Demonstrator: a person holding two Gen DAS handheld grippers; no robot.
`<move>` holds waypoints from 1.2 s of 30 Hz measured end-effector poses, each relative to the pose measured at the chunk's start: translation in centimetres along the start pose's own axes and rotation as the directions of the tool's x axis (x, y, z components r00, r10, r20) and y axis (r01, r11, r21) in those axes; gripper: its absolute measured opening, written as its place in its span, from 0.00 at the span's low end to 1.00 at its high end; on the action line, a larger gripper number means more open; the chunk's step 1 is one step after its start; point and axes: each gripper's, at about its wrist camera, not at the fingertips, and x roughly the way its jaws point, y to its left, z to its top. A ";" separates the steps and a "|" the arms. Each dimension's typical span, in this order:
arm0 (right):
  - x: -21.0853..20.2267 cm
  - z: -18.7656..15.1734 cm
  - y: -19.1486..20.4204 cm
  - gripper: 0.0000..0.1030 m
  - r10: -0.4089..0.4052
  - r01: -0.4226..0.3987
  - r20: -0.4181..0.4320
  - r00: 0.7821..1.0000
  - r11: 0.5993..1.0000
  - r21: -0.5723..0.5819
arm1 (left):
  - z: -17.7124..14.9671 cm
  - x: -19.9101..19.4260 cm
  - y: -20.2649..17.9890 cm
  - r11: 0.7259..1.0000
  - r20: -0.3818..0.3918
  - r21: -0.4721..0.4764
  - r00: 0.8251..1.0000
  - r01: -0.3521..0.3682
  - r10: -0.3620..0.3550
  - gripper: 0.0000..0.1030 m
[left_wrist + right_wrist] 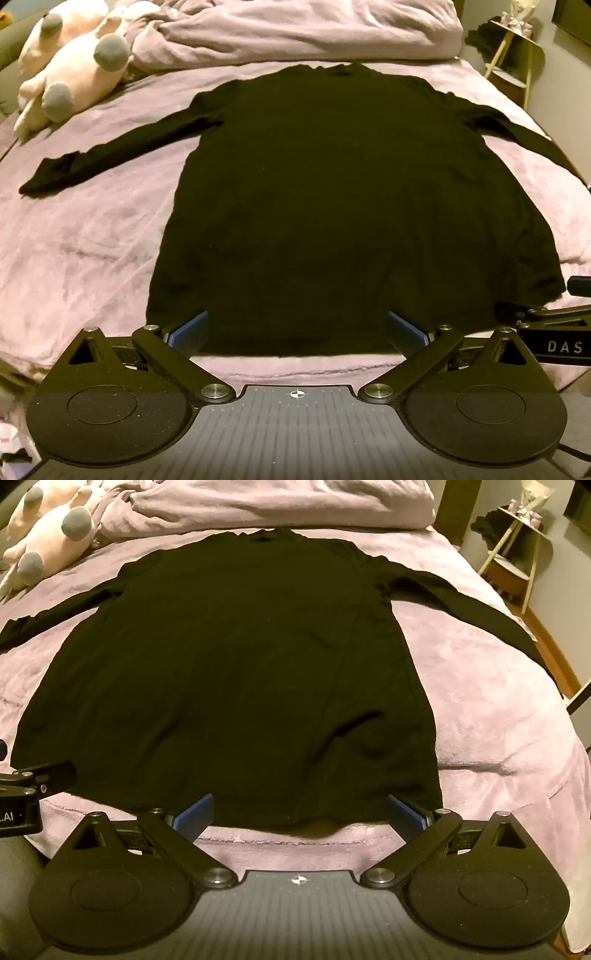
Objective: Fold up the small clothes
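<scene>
A black long-sleeved top (347, 206) is lying flat on the pinkish bedspread (92, 251), collar at the far end, hem nearest, both sleeves spreading outward. The left gripper (297, 330) and the right gripper (301, 812) are both hovering released at the near hem, jaws spread wide and gripping nothing. The likely trouble is that the plush bedspread is sitting directly under thin fabric, so a closing pinch is risking catching the cover along with the hem, or taking only the top layer and letting the back sag. The right sleeve (480, 616) is running toward the bed's right edge and could be slipping off. Plush toys (70, 70) are lying at the far left, well apart.
</scene>
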 end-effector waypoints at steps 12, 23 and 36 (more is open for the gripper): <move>-0.3 0.2 0.2 0.96 -0.010 0.010 0.015 1.000 1.000 0.005 | 0.1 -0.1 0.2 1.000 0.004 -0.003 1.000 0.003 -0.003 1.00; -0.3 -0.1 0.2 0.96 -0.013 0.013 0.023 1.000 1.000 0.003 | 0.1 -0.4 0.1 1.000 0.005 -0.007 1.000 -0.004 0.004 1.00; -0.3 -0.1 0.0 0.96 -0.012 0.011 0.023 1.000 1.000 0.006 | -0.1 -0.3 0.4 1.000 -0.003 -0.023 1.000 -0.008 0.008 1.00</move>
